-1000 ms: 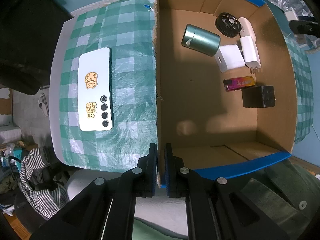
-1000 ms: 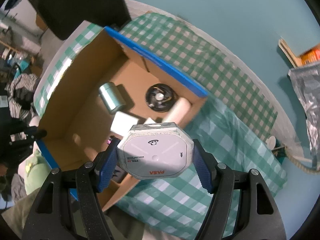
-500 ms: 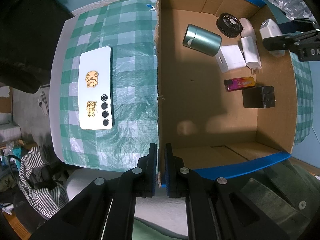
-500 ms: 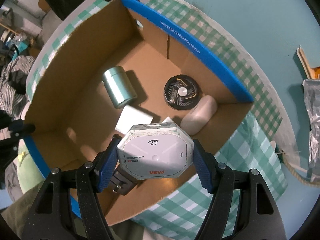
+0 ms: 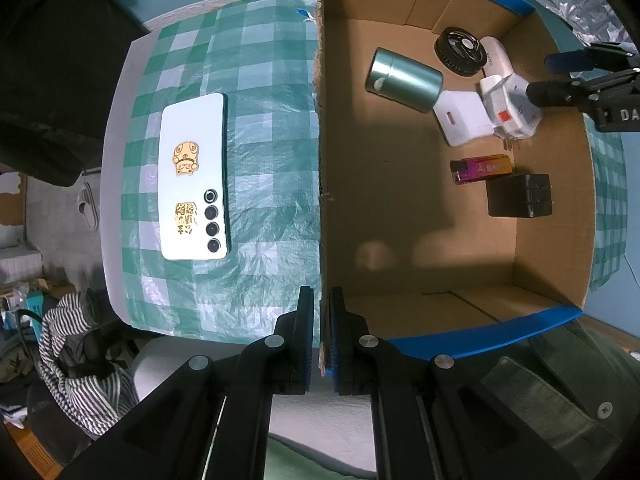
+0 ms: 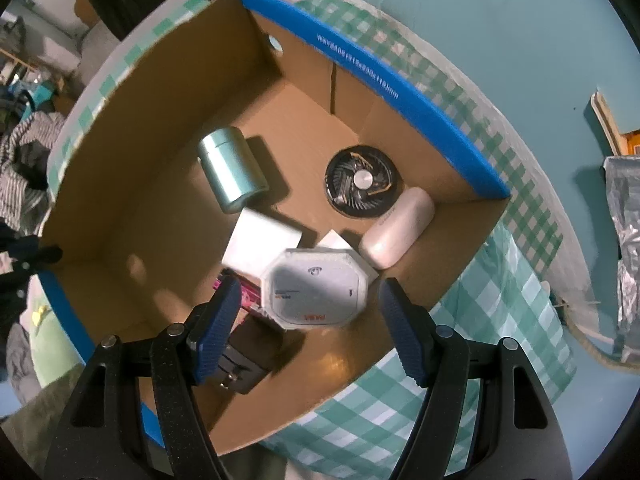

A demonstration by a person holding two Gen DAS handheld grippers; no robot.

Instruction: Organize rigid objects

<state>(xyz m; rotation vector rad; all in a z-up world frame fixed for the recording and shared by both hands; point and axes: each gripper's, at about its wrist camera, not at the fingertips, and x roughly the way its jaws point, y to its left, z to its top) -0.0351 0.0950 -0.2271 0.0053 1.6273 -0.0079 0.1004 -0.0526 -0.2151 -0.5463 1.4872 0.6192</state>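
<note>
Cardboard box (image 5: 400,208), the largest thing on the checked counter (image 5: 264,128), is taking in the rigid objects, and the left hand-held gripper (image 5: 320,340) is pinching the box's near wall with its jaws almost together, steadying it. Inside are lying a teal metal canister (image 6: 230,176), a black fan (image 6: 362,184), a black adapter (image 5: 520,196), a white oval case (image 6: 396,232), white chargers (image 5: 464,120) and a small lighter (image 5: 480,168). The white octagonal device (image 6: 316,284) is sitting tilted on top of the chargers, between the spread fingers of the right hand-held gripper (image 6: 310,312), which are standing wide apart and touching nothing. It is looking like a hard, light plastic shell, smooth and likely slippery on its flat faces, so the two opposite flat sides are offering the surest hold. A white phone (image 5: 196,176) is lying camera side up on the counter outside the box; thin, stiff and glossy, it is probably best pinched across its long edges.
</note>
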